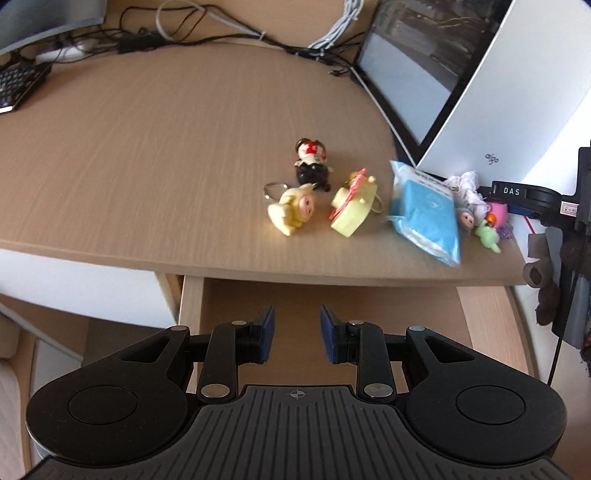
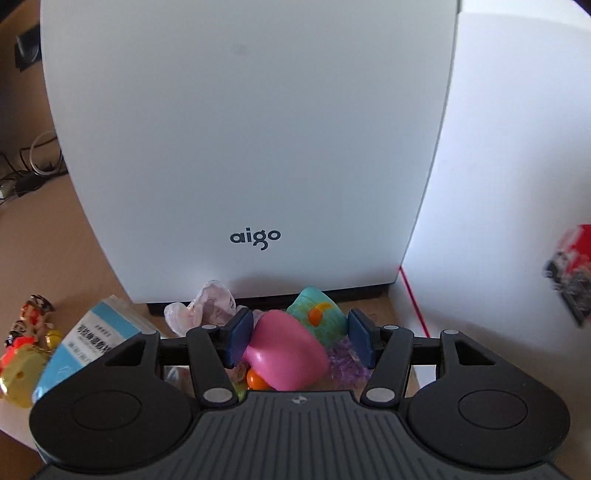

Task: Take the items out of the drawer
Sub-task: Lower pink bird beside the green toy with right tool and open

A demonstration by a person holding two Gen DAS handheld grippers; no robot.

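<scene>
My left gripper [image 1: 297,334] hovers open over the pulled-out drawer [image 1: 476,314], whose visible wooden bottom is bare. On the desk [image 1: 147,147] lie a black-and-red figurine [image 1: 312,166], a yellow doll keychain [image 1: 291,210], a yellow-green toy [image 1: 352,206] and a blue packet [image 1: 424,214]. My right gripper [image 2: 300,339] stands open at the desk's right end. A pink toy [image 2: 284,350] and a teal toy [image 2: 319,319] sit between its pads. The pink toy touches the left pad [image 2: 238,338].
A white aigo computer case [image 2: 240,129] rises right behind the toys. A whitish cloth piece [image 2: 207,308], purple tinsel [image 2: 345,360] and a small green toy [image 1: 487,236] crowd that corner. Cables [image 1: 221,33] and a keyboard [image 1: 18,81] lie at the desk's back.
</scene>
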